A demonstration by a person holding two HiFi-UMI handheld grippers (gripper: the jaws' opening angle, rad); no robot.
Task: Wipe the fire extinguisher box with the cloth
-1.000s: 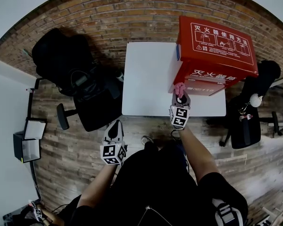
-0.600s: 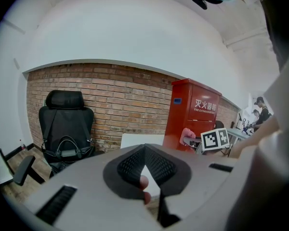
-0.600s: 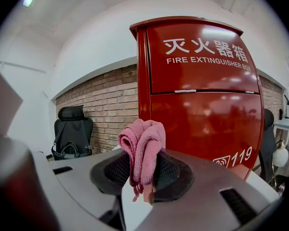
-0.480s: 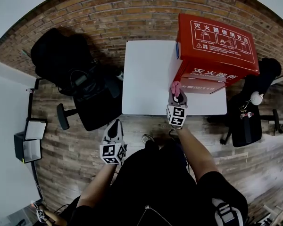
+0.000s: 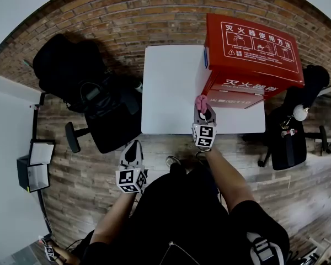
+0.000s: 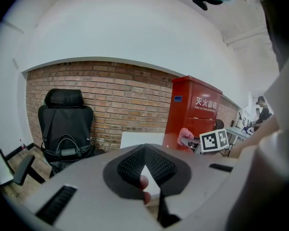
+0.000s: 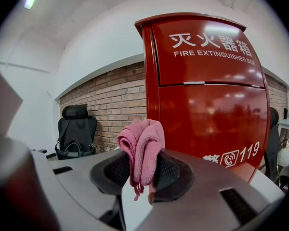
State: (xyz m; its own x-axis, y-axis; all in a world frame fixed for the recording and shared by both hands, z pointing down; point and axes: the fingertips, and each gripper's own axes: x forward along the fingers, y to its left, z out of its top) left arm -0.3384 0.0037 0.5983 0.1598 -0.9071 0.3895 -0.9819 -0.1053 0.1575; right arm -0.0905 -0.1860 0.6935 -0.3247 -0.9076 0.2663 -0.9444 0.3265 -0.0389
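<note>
The white tabletop [image 5: 171,87] lies open left of the red fire extinguisher box [image 5: 254,54]. The left gripper [image 5: 134,148] hangs off the tabletop's near edge, fingers together on nothing. The right gripper [image 5: 203,112] nears the box front. Its own view shows its fingers clamped on the folded pink cloth [image 7: 142,143].

Office interior, from my head view. A white rectangular worktop [image 5: 171,87] stands on a wood-plank floor [image 5: 88,175] against an exposed red-brick wall [image 5: 143,21]. Black swivel office chairs [image 5: 107,120] flank it, and a red metal fire extinguisher box [image 5: 254,54] sits at its end.
</note>
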